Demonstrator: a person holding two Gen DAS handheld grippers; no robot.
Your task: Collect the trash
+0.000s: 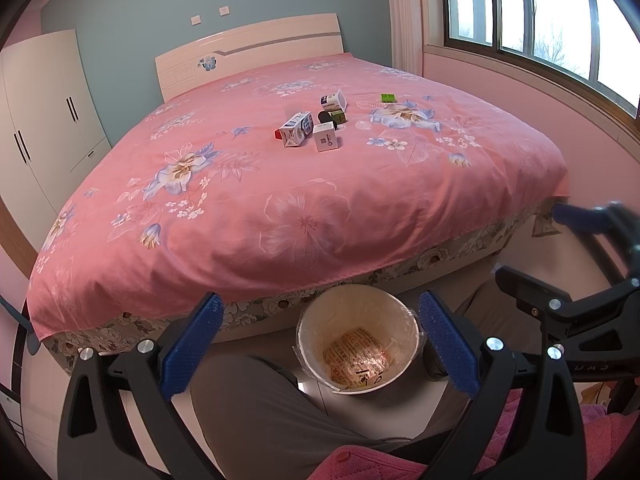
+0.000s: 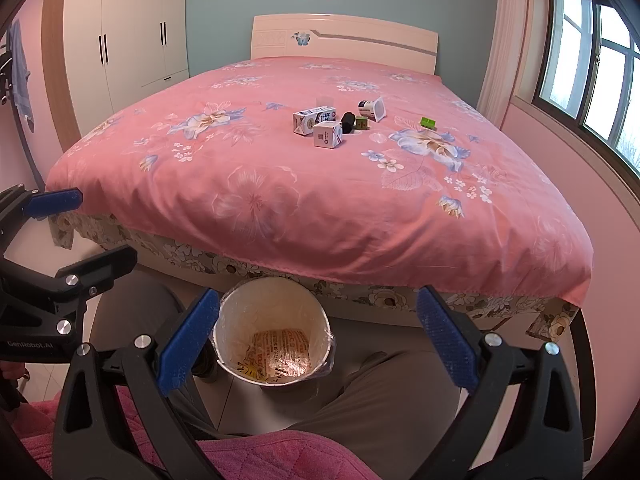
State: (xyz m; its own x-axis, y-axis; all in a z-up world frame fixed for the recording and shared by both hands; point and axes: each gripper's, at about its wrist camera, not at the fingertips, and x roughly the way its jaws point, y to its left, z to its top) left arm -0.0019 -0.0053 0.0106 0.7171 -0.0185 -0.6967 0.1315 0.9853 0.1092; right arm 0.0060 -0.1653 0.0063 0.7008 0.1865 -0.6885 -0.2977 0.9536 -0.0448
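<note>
Trash sits clustered mid-bed on the pink floral bedspread [image 2: 280,184]: white-and-blue milk carton lying on its side [image 2: 313,119], small white square box with a QR-type print [image 2: 327,134] just in front of it, black cylindrical item [image 2: 347,122] to the right, small dark green cube-shaped box [image 2: 362,123] beside that, white tipped-over yogurt-style cup [image 2: 373,109] behind, and a bright green small box [image 2: 427,122] set apart toward the window side. A clear plastic cup [image 2: 325,101] stands behind the carton, faint. White round bin lined with clear plastic [image 2: 276,340] is on the floor at the foot of the bed, between my knees; one printed orange-and-white wrapper [image 2: 282,354] lies flat at its bottom. My right claw [image 2: 318,344] is spread wide, blue pads either side of the bin in view, holding nothing. My left claw [image 1: 320,348] is likewise wide and empty, bin framed between its pads. Each claw shows in the other's camera, low at the frame edge. White wardrobe [image 2: 128,32] left of the headboard, window [image 2: 592,60] on the right.
</note>
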